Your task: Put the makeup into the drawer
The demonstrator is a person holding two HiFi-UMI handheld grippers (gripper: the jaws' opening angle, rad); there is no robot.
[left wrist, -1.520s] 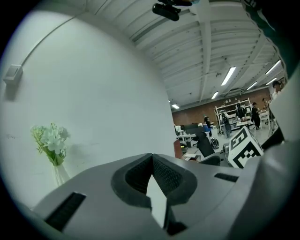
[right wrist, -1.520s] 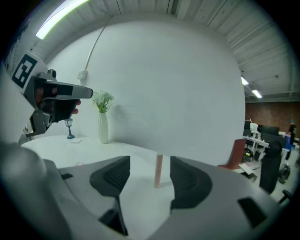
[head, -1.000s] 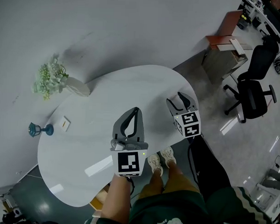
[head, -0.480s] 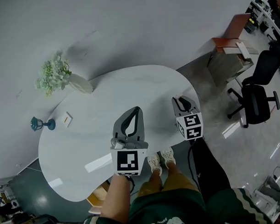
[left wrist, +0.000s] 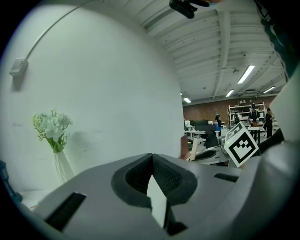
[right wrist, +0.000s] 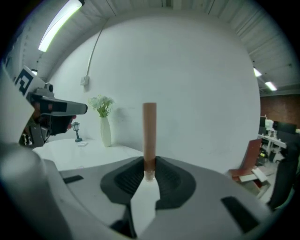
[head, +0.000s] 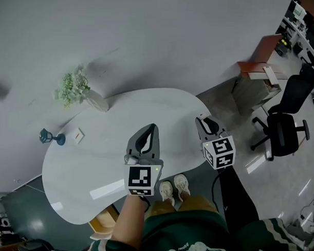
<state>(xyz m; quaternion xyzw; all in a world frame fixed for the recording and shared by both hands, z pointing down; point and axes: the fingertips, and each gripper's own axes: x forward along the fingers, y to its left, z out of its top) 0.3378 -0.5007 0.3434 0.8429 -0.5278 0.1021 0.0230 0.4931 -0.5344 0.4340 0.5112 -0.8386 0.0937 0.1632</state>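
The makeup is a thin brownish-pink tube (right wrist: pixel 149 133). It stands upright between the pads of my right gripper (right wrist: pixel 149 164), whose jaws have just been closing and now pinch its lower end. In the head view the right gripper (head: pixel 202 119) hangs just off the right edge of the white table (head: pixel 88 166); the tube itself is too small to make out there. My left gripper (head: pixel 153 127) hovers over the table's near side, its jaws together and nothing between them (left wrist: pixel 152 158). A wood-coloured corner (head: pixel 104 224) shows under the table's front edge; whether it is the drawer I cannot tell.
A white vase of flowers (head: pixel 78 91) stands at the table's far left edge, with a small blue lamp figure (head: pixel 49 137) and a little white card (head: pixel 78 135) near it. A black office chair (head: pixel 283 129) and a brown cabinet (head: pixel 256 74) stand on the floor to the right.
My right gripper has risen beside the table's right edge, shut on the tube. The left gripper has hardly moved. The head view has shifted a little.
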